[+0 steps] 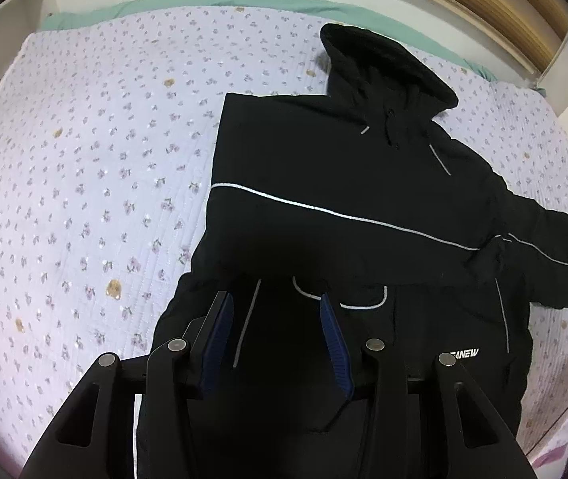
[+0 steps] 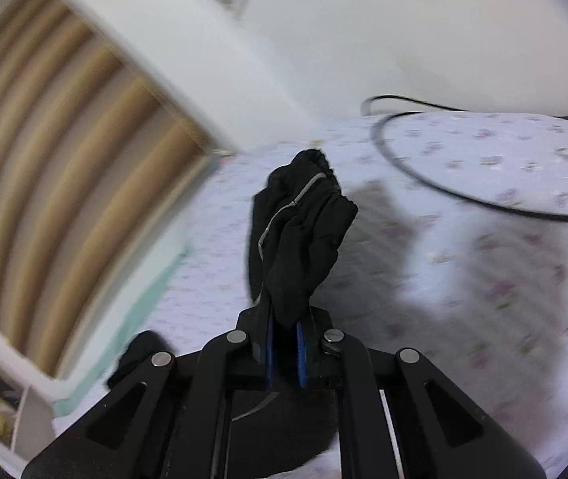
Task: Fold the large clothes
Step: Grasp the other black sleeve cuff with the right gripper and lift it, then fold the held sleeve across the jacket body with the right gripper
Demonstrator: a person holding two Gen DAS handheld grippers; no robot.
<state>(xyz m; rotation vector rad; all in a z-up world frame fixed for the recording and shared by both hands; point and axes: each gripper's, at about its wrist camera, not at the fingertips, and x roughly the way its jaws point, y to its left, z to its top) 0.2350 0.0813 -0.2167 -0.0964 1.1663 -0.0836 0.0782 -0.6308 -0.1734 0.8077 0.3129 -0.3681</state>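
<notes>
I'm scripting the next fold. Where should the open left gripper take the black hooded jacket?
Probably the hem edge below the left gripper, coming from above: the black hooded jacket lies flat on the floral quilt, so a border gives its open jaws something to pinch.

Black hooded jacket (image 1: 324,183) with thin reflective piping and white chest lettering, lying flat, front side up. Body sits directly under and ahead of the left gripper (image 1: 276,319), between its parted fingers in view; hood points away, up and right of it. One sleeve extends off to the right. Its elastic cuff (image 2: 304,223) is bunched, lifted and pinched between the right gripper's (image 2: 284,331) closed blue pads, sticking up past the fingertips.
</notes>
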